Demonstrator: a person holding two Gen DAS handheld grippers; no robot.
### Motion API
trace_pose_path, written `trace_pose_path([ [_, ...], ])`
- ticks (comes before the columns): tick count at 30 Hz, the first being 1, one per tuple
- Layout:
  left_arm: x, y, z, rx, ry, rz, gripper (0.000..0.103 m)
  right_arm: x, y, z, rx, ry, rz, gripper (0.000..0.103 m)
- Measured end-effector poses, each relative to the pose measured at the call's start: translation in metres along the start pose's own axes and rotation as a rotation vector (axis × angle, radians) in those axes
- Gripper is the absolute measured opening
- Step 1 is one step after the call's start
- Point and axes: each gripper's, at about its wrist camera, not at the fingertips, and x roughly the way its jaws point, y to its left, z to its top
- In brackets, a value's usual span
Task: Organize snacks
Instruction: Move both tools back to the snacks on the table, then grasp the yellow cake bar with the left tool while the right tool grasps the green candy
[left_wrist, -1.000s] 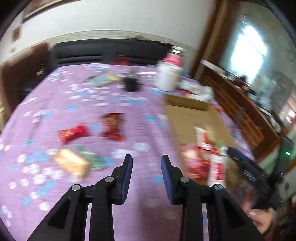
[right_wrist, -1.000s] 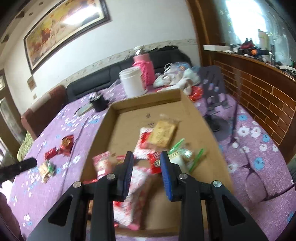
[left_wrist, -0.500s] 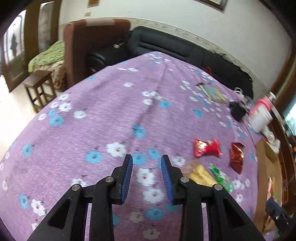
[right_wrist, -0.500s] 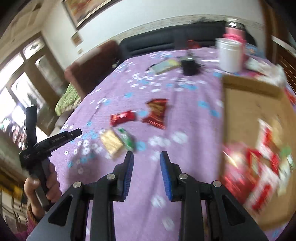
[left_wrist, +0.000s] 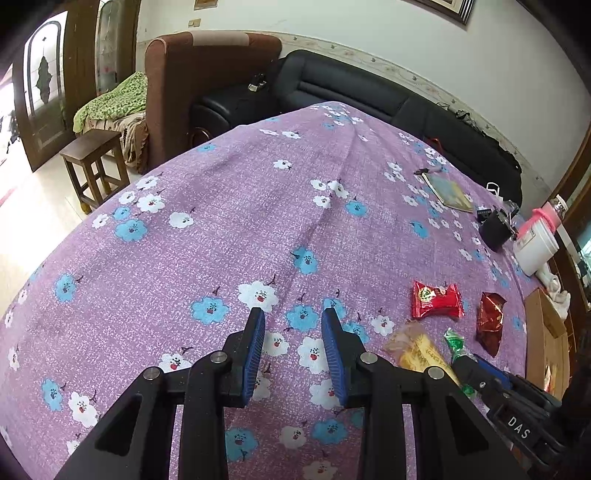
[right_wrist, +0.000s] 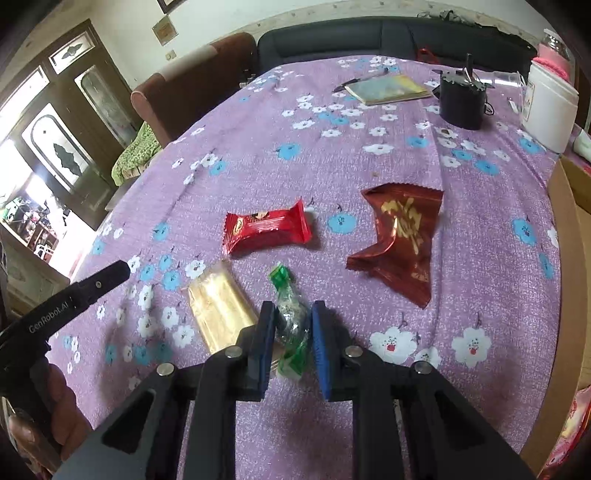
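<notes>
Several snacks lie on the purple flowered tablecloth (right_wrist: 332, 166): a green-wrapped candy (right_wrist: 291, 317), a golden bar (right_wrist: 218, 306), a red packet (right_wrist: 266, 229) and a dark red packet (right_wrist: 402, 236). My right gripper (right_wrist: 293, 314) is open with its blue pads on either side of the green candy, not clamped. My left gripper (left_wrist: 293, 325) is open and empty over bare cloth, left of the golden bar (left_wrist: 417, 350), red packet (left_wrist: 436, 299) and dark red packet (left_wrist: 489, 325). The cardboard box (left_wrist: 546, 332) with snacks sits at the right.
A black cup (right_wrist: 461, 99), a notebook (right_wrist: 388, 88) and a white jar (right_wrist: 550, 103) stand at the far end. A black sofa (left_wrist: 351, 88), brown armchair (left_wrist: 207, 74) and wooden stool (left_wrist: 92, 162) stand beyond the table.
My right gripper swung left from above the box and came down around the green candy. My left gripper turned left, away from the box, toward bare cloth.
</notes>
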Motion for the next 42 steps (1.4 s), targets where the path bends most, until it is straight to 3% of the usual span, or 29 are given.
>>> trace_pose_path([
  [5,-0.002,0.001,0.001,-0.006,-0.001,-0.016,0.033,-0.003,0.016,-0.016,0.047,0.008,0.046,0.019],
  [10,0.0,0.004,0.0,-0.015,0.02,-0.015,0.034,-0.016,0.016,-0.026,0.153,0.01,0.223,0.019],
  [14,0.002,-0.002,-0.003,0.011,0.05,-0.065,0.034,-0.045,0.008,-0.034,0.118,-0.087,0.127,0.019],
  [17,0.005,-0.019,-0.011,0.073,0.099,-0.127,0.065,-0.062,-0.008,-0.048,0.128,-0.161,0.091,0.019],
  [18,0.004,-0.025,-0.014,0.092,0.102,-0.136,0.067,-0.064,-0.012,-0.05,0.129,-0.181,0.086,0.019],
  [24,0.007,-0.056,-0.039,0.203,0.13,-0.082,0.068,-0.068,-0.037,-0.053,0.17,-0.225,0.099,0.019],
  [31,0.003,-0.079,-0.053,0.324,0.027,0.026,0.068,-0.079,-0.036,-0.054,0.147,-0.26,0.117,0.019],
  [33,0.002,-0.083,-0.054,0.349,0.013,0.026,0.057,-0.08,-0.033,-0.055,0.14,-0.26,0.12,0.019],
  [42,0.003,-0.082,-0.052,0.339,0.02,0.011,0.058,-0.086,-0.032,-0.056,0.136,-0.286,0.117,0.019],
])
